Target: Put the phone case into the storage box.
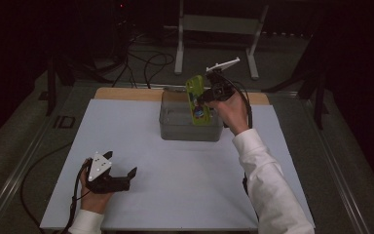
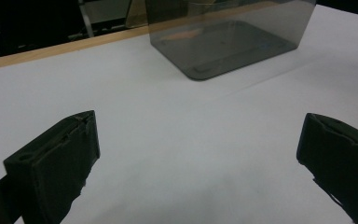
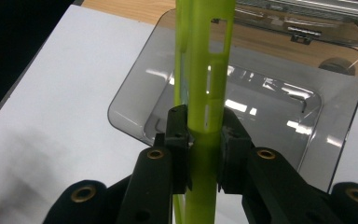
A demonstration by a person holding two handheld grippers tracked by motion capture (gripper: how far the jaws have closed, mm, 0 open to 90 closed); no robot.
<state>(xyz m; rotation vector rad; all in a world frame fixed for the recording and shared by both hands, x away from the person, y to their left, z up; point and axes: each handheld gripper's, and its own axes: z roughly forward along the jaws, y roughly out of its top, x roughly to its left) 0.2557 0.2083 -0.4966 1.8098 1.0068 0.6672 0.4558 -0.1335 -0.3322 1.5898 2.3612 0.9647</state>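
Holding: right tool clamps green plastic package edge-on over smoky bin | left tool gapes wide, empty, low over desk | risk: thin edge could slip, package catching the rim and falling outside.

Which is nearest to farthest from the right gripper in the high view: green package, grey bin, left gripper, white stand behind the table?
1. green package: clamped in the right gripper, above the bin.
2. grey bin: directly below, at the table's far middle.
3. white stand: on the floor beyond the table's far edge.
4. left gripper: near left of the table, jaws open.
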